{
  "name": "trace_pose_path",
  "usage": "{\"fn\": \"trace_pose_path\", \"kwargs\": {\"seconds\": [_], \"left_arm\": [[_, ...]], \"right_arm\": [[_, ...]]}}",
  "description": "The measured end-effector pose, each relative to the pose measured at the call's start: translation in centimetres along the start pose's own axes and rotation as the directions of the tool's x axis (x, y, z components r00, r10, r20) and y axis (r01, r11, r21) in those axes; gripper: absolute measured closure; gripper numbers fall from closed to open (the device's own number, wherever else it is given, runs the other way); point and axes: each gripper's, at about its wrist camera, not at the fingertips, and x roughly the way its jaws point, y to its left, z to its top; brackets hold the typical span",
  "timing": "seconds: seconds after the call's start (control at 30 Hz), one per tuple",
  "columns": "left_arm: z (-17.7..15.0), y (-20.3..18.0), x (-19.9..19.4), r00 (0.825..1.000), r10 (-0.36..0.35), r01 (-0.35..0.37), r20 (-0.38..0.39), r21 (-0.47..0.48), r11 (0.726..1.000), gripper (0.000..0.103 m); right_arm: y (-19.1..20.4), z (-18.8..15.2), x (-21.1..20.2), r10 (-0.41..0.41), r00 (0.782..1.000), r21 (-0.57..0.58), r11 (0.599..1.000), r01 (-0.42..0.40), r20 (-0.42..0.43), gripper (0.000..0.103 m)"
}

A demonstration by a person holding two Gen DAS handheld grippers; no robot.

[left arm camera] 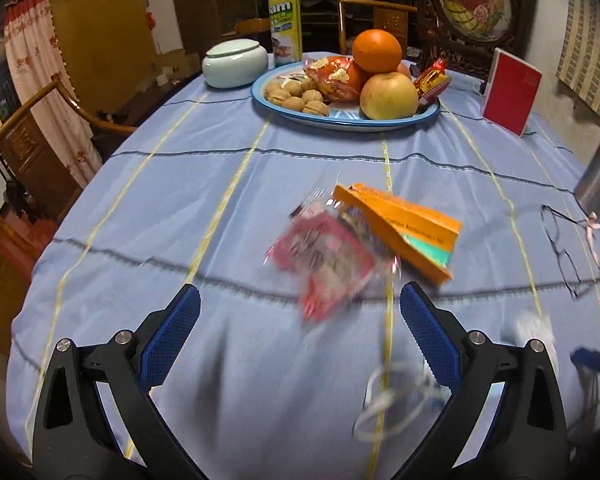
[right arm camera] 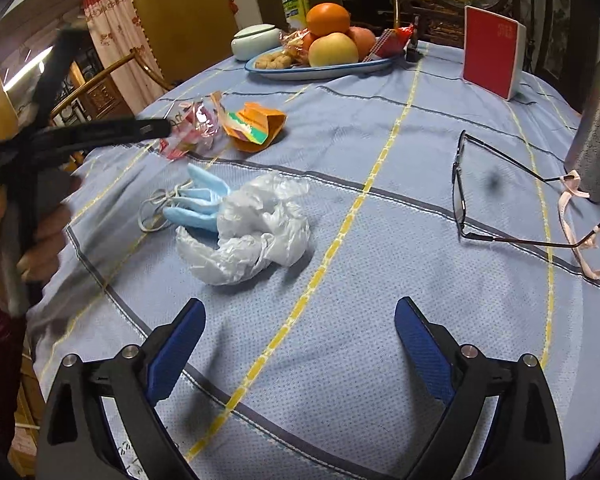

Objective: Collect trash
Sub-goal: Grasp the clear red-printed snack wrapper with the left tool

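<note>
A red and clear plastic wrapper [left arm camera: 326, 264] lies on the blue tablecloth [left arm camera: 172, 208], against a flattened orange carton [left arm camera: 404, 228]. My left gripper [left arm camera: 300, 308] is open, just short of the wrapper. In the right wrist view the wrapper [right arm camera: 192, 128] and carton [right arm camera: 256, 124] lie at the left, with the left gripper [right arm camera: 156, 128] beside the wrapper. A blue face mask [right arm camera: 196, 204] and a crumpled white plastic bag [right arm camera: 256, 228] lie nearer. My right gripper [right arm camera: 300, 320] is open and empty, short of the bag.
A fruit plate [left arm camera: 300, 114] with walnuts, apple and orange stands at the back. A white lidded jar [left arm camera: 236, 64], a spray can [left arm camera: 284, 12], a red box [right arm camera: 492, 56], eyeglasses [right arm camera: 500, 192] and a metal cylinder [right arm camera: 596, 128] are on the table. Wooden chairs stand at the left.
</note>
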Motion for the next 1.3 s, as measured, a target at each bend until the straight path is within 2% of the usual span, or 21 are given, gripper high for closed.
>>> {"fn": "trace_pose_path", "kwargs": {"seconds": [0.23,0.37,0.6,0.77,0.87,1.0,1.17,1.3], "left_arm": [[0.9,0.2,3.9,0.999,-0.026,0.025,-0.035,-0.037,0.999,0.007],[0.5,1.0,5.0,0.998,0.013,-0.015,-0.068,-0.032,0.999,0.007],[0.4,5.0,4.3,0.996,0.043,-0.055,-0.073,-0.166,0.985,0.007],[0.3,6.9,2.7,0.999,0.052,-0.054,-0.015,-0.232,0.971,0.007],[0.6,6.8,2.2,1.0,0.024,-0.019,0.018,-0.228,0.973,0.007],[1.1,5.7,3.0,1.0,-0.02,0.021,0.006,-0.193,0.981,0.007],[1.2,5.1,5.1,0.998,-0.008,-0.002,-0.055,-0.17,0.985,0.007],[1.0,5.5,5.4,0.998,-0.006,-0.005,-0.062,-0.188,0.982,0.007]], "right_arm": [[0.1,-0.1,0.5,-0.012,0.999,-0.009,1.0,0.011,-0.031,0.004],[0.7,-0.1,0.7,-0.044,0.998,-0.035,0.998,0.043,-0.042,0.004],[1.1,-0.1,0.9,-0.072,0.996,-0.067,0.995,0.068,-0.053,0.004],[1.2,-0.2,0.9,-0.08,0.995,-0.076,0.994,0.076,-0.056,0.004],[1.3,-0.2,0.9,-0.089,0.994,-0.083,0.993,0.084,-0.059,0.004],[1.5,-0.3,0.9,-0.097,0.993,-0.094,0.991,0.091,-0.065,0.004],[1.7,-0.3,1.0,-0.11,0.991,-0.106,0.989,0.103,-0.069,0.004],[1.7,-0.3,1.0,-0.111,0.991,-0.107,0.989,0.103,-0.069,0.004]]}}
